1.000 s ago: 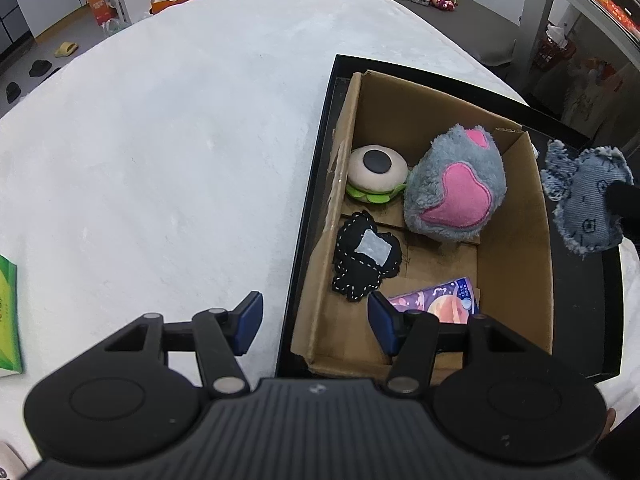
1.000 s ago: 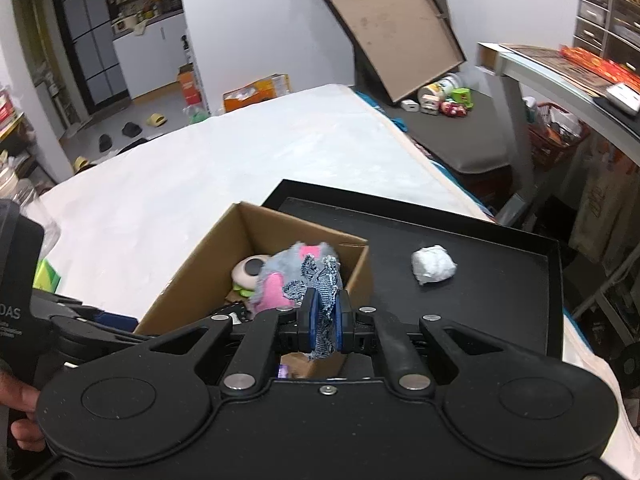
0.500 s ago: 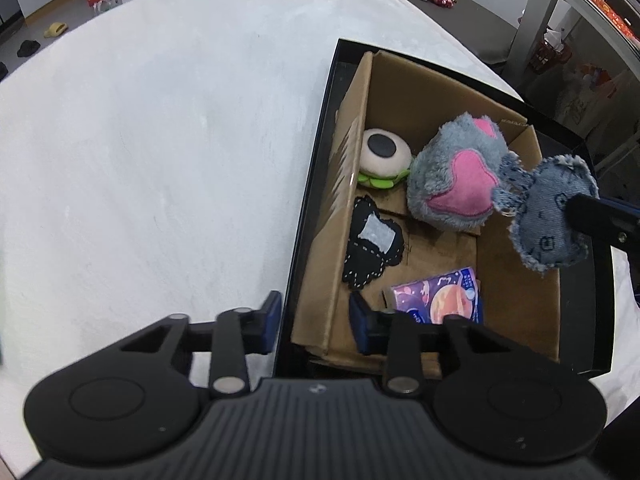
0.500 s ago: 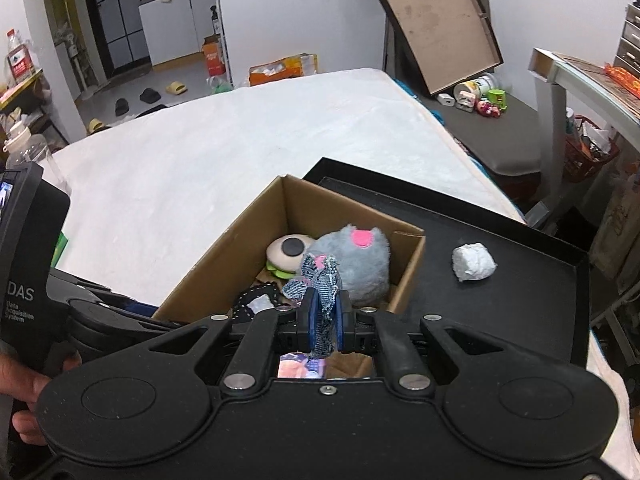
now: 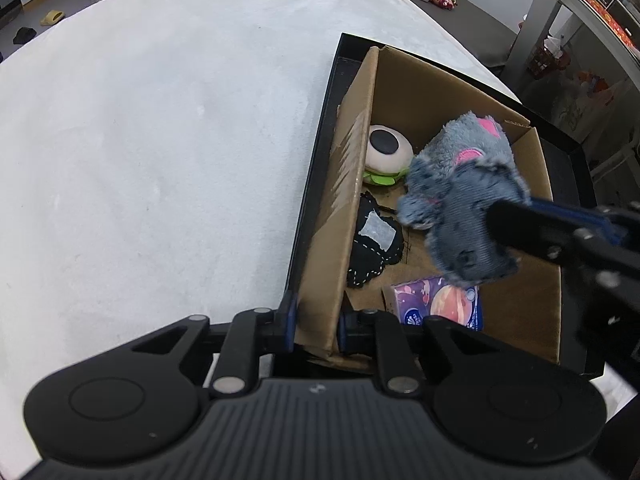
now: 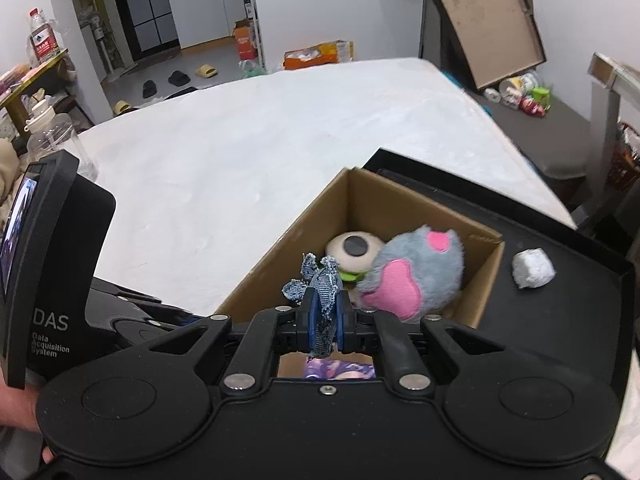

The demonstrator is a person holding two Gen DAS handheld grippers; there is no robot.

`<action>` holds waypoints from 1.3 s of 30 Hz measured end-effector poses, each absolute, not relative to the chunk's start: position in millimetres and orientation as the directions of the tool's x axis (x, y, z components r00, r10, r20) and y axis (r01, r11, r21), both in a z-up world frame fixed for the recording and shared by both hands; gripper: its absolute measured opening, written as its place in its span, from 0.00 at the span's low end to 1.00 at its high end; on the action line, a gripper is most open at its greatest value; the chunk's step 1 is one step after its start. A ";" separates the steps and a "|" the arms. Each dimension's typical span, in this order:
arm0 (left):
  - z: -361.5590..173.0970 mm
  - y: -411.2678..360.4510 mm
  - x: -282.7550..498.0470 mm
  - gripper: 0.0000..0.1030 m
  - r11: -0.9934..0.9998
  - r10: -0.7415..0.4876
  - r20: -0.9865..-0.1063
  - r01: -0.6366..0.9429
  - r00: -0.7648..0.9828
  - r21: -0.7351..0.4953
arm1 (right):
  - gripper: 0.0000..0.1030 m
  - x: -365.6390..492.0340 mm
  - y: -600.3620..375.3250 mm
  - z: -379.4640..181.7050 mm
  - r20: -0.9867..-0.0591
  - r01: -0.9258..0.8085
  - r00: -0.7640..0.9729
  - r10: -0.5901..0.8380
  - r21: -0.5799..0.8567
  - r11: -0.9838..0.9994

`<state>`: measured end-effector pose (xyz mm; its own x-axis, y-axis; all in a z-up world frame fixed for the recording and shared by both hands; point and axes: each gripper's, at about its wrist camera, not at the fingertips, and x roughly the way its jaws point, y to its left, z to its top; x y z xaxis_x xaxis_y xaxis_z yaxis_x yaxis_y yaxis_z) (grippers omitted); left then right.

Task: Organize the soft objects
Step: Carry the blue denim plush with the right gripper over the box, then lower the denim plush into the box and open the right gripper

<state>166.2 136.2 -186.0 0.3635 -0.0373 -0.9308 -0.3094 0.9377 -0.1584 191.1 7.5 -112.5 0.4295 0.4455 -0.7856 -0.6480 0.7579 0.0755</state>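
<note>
Left gripper: low, jaws clamped across the near wall of the brown cardboard box, one finger each side. Right gripper: raised, jaws pinched tight on the frayed blue denim plush toy.

Bright, even indoor light w/ soft shadows inside cardboard box. Heavy fisheye bend toward edges; denim toy above box was slightly motion-blurred, bkgd soft.

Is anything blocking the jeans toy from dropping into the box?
No lid covers the cardboard box. The denim toy hangs over it in the right hand-held gripper; bare floor shows below.
</note>
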 end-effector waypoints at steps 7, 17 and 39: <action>-187.3 138.9 166.2 0.17 0.933 -0.048 -0.932 -0.316 0.359 -0.170 | 0.09 196.2 8.9 -125.2 -0.812 -0.614 0.365 0.456 0.158 0.774; -187.5 140.2 167.9 0.17 0.933 -0.053 -0.933 -0.316 0.356 -0.173 | 0.15 215.0 1.2 -143.0 -0.825 -0.487 0.239 0.512 0.354 0.798; -179.7 134.8 169.5 0.22 0.939 -0.013 -0.935 -0.317 0.356 -0.133 | 0.81 214.6 -39.9 -109.1 -0.782 -0.503 0.338 0.524 0.321 0.803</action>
